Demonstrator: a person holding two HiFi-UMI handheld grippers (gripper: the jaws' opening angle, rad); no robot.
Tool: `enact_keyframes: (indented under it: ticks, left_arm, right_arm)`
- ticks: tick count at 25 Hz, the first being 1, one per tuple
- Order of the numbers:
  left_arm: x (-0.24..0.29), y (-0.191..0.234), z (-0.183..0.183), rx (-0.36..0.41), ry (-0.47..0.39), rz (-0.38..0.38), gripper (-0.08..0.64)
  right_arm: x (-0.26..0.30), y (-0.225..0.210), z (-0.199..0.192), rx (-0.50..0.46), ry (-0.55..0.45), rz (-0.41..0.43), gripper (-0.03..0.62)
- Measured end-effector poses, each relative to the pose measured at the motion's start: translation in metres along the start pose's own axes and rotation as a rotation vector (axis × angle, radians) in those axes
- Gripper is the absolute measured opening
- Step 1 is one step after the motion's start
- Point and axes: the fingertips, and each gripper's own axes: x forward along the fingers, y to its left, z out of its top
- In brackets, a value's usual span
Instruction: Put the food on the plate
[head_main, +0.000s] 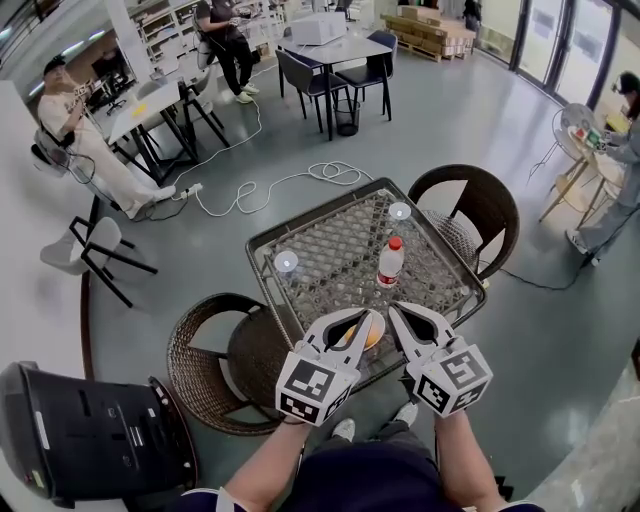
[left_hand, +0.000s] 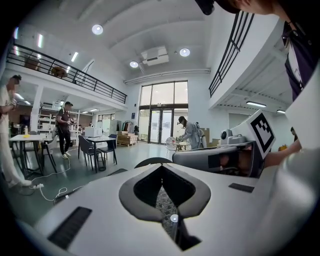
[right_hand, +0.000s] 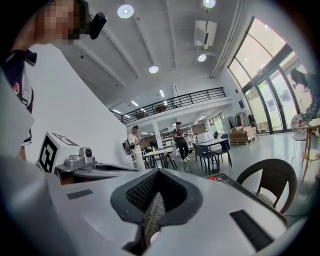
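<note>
Wicker everywhere in the head view: woven table (head_main: 335, 240) in a dark frame, one woven chair (head_main: 195, 385) at its near left, another chair (head_main: 490, 195) at the far right. Carries a red-capped bottle (head_main: 390, 262), upright near the middle, plus two small white discs, one white disc (head_main: 286, 261) by the left edge, one (head_main: 399, 211) by the far corner. Hovering over the near edge, left gripper (head_main: 368, 318) and right gripper (head_main: 397, 310), side by side, tips near each other. Peeking out just behind the left gripper's jaws, an orange round thing (head_main: 372, 335) on the table's near edge; food or plate, cannot tell.

Over to the left gripper view: left gripper (left_hand: 161, 166) pinched together, tips meeting, nothing between the pads, only table weave and a white disc (left_hand: 174, 218) showing through the gap below. Right gripper (left_hand: 220, 157) alongside at the right.

Now the right gripper view: right gripper (right_hand: 159, 171) closed just the same, tips together, empty, weave seen through the gap. Left gripper (right_hand: 85, 167) beside it at the left, chair back (right_hand: 267, 177) off to the right.
</note>
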Motion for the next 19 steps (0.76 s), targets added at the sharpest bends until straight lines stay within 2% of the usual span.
enact_keyframes:
  ticks: [19]
  left_arm:
    - [0.002, -0.013, 0.002, 0.001, -0.001, -0.032, 0.009]
  right_arm:
    - [-0.009, 0.003, 0.005, -0.025, -0.006, -0.002, 0.005]
